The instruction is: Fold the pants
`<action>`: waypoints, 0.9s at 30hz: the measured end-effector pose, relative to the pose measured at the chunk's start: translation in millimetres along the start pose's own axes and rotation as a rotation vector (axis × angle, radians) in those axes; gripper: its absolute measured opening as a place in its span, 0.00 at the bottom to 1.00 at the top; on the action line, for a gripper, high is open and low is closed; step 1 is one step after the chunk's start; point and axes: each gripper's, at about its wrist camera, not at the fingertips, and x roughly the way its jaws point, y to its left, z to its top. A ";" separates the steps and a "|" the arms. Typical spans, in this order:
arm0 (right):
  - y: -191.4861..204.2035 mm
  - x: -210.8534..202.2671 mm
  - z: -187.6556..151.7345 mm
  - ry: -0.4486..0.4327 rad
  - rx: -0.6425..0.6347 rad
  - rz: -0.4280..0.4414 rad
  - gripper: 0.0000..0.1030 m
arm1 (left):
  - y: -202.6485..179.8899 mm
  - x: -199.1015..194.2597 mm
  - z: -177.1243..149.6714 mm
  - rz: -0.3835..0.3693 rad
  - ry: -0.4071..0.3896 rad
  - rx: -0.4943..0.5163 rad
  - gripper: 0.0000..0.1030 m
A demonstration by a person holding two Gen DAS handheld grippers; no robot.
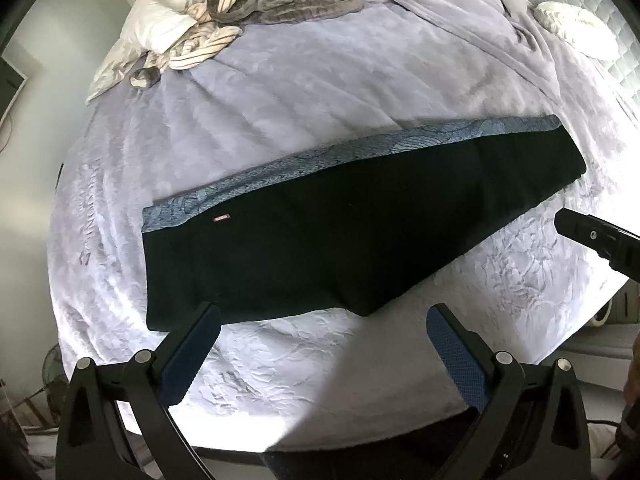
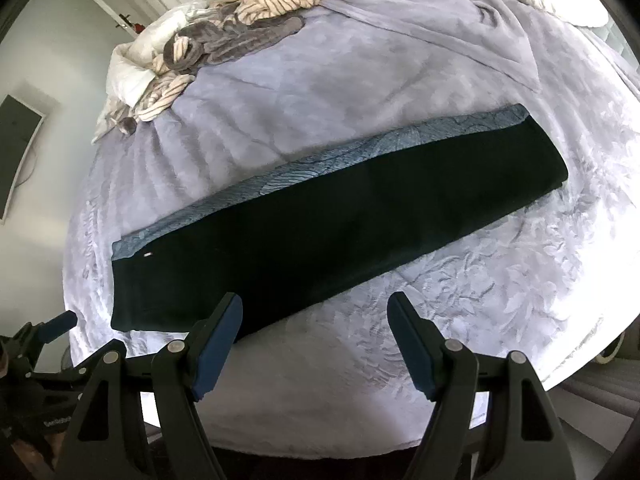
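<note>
Black pants (image 1: 352,236) laid flat across mid-frame on lavender bedspread (image 1: 320,92), one leg stacked on the other. Long axis diagonal, lower left to upper right: wide waist end at left of frame, narrow cuff end at upper right. Blue patterned stripe (image 1: 360,148) along upper edge, small red tag (image 1: 222,218) near waist end. Left gripper (image 1: 323,316) hovering at bottom centre, jaws spread wide, nothing between blue pads; left fingertip overlapping lower hem of waist end in picture, contact not determinable. Right gripper (image 2: 315,304) likewise spread wide, empty, at bottom centre of right wrist view, just below lower edge of pants. Crumpled grey and beige striped blanket (image 1: 256,4) with white pillow (image 1: 156,24) at upper left; white cushion (image 1: 576,28) at upper right. Pale wall and dark screen (image 2: 16,148) at left edge.
</note>
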 end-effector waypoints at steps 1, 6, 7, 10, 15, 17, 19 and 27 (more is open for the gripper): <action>-1.4 -0.3 0.0 0.000 0.001 -0.004 0.76 | -1.0 0.1 0.2 -0.001 0.000 0.000 1.00; -0.8 -2.6 -0.2 -0.003 -0.014 -0.015 0.76 | -2.4 -0.2 0.0 -0.005 -0.003 -0.009 1.00; -0.6 -2.7 -0.9 -0.004 -0.016 -0.016 0.76 | -2.1 -0.3 -0.6 -0.005 -0.003 -0.009 1.00; 1.3 -2.6 -3.4 -0.002 -0.024 -0.016 0.76 | -1.2 -0.3 -2.5 0.000 -0.001 -0.011 1.00; 0.6 -0.6 -8.2 0.005 -0.018 -0.009 0.76 | -0.1 2.0 -5.1 0.008 0.015 -0.013 1.00; -1.3 1.0 -9.9 0.010 -0.009 -0.006 0.76 | -0.9 3.3 -5.6 0.014 0.022 -0.010 1.00; -3.8 2.4 -12.3 0.014 0.001 -0.002 0.76 | -2.8 4.8 -5.8 0.020 0.030 -0.004 1.00; -19.1 4.8 -16.2 0.024 0.030 0.001 0.76 | -25.7 11.1 -1.1 0.028 0.052 0.042 1.00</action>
